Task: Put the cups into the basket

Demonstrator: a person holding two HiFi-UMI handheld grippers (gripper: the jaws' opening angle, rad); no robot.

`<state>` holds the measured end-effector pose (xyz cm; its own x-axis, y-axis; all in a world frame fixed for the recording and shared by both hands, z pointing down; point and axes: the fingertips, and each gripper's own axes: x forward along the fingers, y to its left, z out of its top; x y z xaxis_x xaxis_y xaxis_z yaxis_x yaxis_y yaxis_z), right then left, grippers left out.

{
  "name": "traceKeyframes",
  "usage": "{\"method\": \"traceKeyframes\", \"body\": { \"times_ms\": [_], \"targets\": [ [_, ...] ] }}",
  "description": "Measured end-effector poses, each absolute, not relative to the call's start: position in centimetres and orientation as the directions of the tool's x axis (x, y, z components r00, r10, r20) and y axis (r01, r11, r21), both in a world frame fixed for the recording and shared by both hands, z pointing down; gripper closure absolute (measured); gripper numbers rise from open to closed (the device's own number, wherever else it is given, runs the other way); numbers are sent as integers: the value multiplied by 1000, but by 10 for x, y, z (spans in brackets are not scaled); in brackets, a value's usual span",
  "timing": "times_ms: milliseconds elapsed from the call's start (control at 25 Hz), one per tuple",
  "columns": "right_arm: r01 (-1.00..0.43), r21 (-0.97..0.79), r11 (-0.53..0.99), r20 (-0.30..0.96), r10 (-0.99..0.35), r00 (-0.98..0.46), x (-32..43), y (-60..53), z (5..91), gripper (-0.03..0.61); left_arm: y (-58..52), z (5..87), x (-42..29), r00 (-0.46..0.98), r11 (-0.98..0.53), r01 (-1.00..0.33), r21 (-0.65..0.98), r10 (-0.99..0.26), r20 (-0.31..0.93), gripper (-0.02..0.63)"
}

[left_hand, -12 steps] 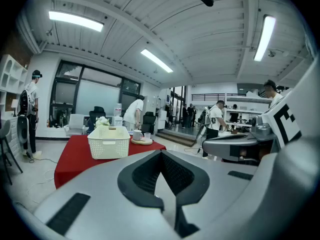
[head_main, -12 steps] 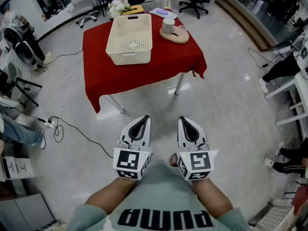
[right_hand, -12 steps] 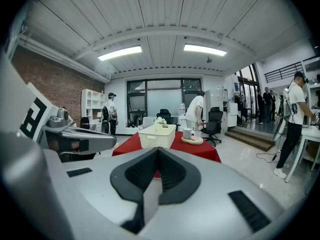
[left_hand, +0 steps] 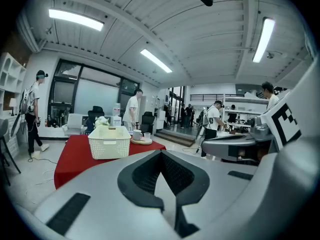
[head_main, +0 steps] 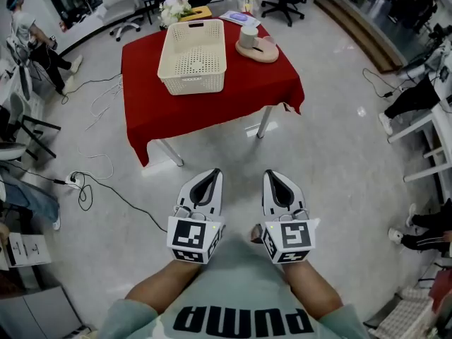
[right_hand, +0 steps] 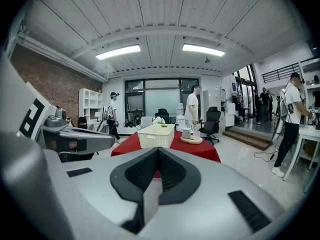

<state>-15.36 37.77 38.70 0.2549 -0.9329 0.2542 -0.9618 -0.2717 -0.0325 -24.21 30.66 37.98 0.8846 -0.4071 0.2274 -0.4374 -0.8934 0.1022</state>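
Over the last half second almost nothing that bears on the task had changed. The left gripper [head_main: 210, 176] and the right gripper [head_main: 275, 176] hung side by side close to the person's body, where they had been before, both aimed toward the red-clothed table [head_main: 212, 101] but well apart from it, with bare floor between. Each gripper's own view showed its jaws pressed together with nothing between them. The only clear change was a bystander [head_main: 37, 42] off the table's left side, who had shifted position; the table itself sat at very nearly the same spot in the head view.

On the table, the cream basket [head_main: 193, 56] stood empty near the far left corner. Just beside it, toward the far right corner, a round wooden tray [head_main: 258, 53] carried the white cup [head_main: 247, 37] and a smaller clear cup [head_main: 268, 43]. Flowers [head_main: 174, 8] lay beyond the far edge.

The task therefore looked not yet begun: both cups were outside the basket. The person would probably need to approach the table and spread a pair of jaws before any cup could be taken.
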Motion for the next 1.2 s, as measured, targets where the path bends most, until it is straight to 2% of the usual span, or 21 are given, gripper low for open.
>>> {"method": "traceKeyframes", "body": {
  "times_ms": [360,720,1200],
  "targets": [
    [-958,-71,-276,228,-940,254,-180,360,377,568,289,375,-262,906,-911,-398,110,-371,205,612],
    [-954,-19,-301,240,-927,288,-201,341,372,568,267,374,-284,919,-916,-377,137,-350,183,612],
    [-966,-25,-258,233,-941,245,-159,283,374,568,216,371,-255,887,-889,-445,107,-421,191,612]
  ]
}}
